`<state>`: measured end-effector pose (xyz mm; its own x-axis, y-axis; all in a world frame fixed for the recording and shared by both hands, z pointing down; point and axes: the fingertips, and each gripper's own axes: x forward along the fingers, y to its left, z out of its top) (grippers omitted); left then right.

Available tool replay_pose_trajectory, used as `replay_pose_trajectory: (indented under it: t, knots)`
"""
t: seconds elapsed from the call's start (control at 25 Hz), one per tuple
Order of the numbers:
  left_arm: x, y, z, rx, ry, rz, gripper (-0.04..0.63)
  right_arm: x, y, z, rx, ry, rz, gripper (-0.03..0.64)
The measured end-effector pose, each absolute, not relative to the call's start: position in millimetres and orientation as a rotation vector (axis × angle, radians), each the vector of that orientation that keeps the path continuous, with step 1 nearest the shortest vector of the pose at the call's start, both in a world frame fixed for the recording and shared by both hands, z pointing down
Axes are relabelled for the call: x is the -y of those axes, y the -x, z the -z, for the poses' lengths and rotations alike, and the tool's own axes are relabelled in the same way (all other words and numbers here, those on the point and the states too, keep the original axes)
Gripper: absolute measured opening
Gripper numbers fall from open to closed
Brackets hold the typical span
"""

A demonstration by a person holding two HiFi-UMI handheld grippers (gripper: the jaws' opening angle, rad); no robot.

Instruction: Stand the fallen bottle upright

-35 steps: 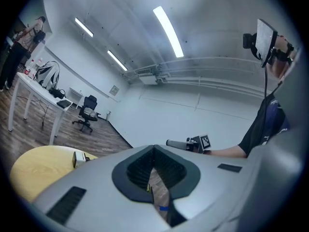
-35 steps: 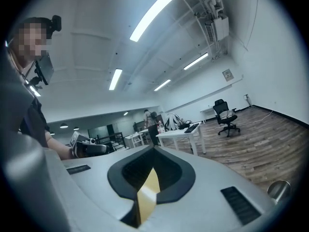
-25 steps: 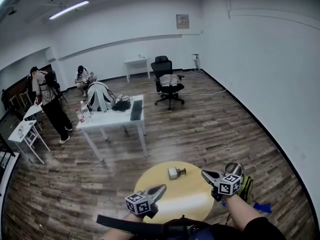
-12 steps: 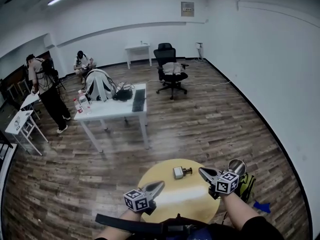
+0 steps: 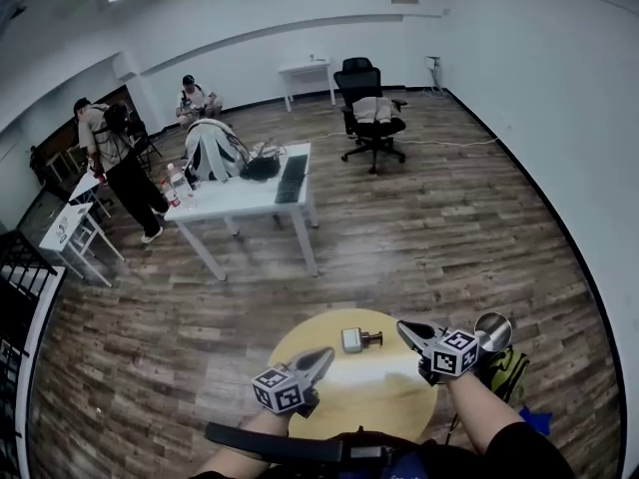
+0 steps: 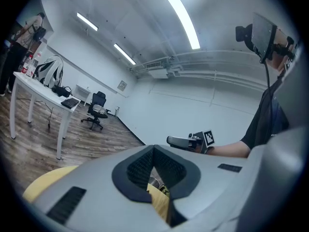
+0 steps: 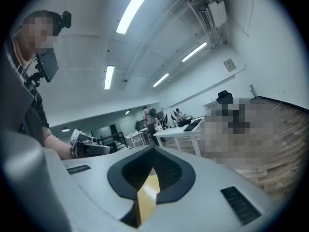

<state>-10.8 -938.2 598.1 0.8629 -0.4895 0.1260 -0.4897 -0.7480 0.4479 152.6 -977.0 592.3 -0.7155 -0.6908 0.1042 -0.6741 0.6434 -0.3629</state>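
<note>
Since the earlier frame, the left gripper [image 5: 325, 353] and right gripper [image 5: 403, 327] have advanced over the round, smooth yellow table [image 5: 374, 392]. Both jaw pairs are closed and empty. The small bottle [image 5: 352, 340] has a pale blocky body and a darker neck, possibly glass. It lies on its side between the two tips.

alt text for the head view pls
A small bottle lies on its side on a round yellow table, with the left gripper and right gripper, both shut and empty, either side of it. A wooden floor stretches behind.

Matt, smooth yellow table [image 5: 371, 389]; wood-grain plank floor [image 5: 449, 238]; bottle [image 5: 357, 340] possibly glass.
</note>
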Motion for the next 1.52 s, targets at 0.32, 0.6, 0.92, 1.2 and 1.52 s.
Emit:
replay_pose_trajectory:
  t: [0.32, 0.6, 0.92, 1.2, 1.52]
  knots:
    - [954, -27, -624, 0.684, -2.578, -0.141, 0.008, 997, -167, -627, -2.816, 1.139, 0.654, -0.011]
    - [996, -25, -655, 0.602, -2.697, -0.332, 0.008, 1010, -161, -637, -2.727, 1.286, 0.613, -0.011]
    - [1037, -70, -737, 0.391, -2.846, -0.873, 0.064, 1024, -184, -693, -2.625, 1.409, 0.682, -0.011]
    - [1052, -117, -814, 0.189, -2.888, -1.368, 0.136, 1024, -212, -742, -2.581, 1.448, 0.764, -0.011]
    - [1065, -157, -891, -0.004, -2.747, -1.783, 0.169, 1022, -246, -784, -2.555, 1.480, 0.835, -0.011]
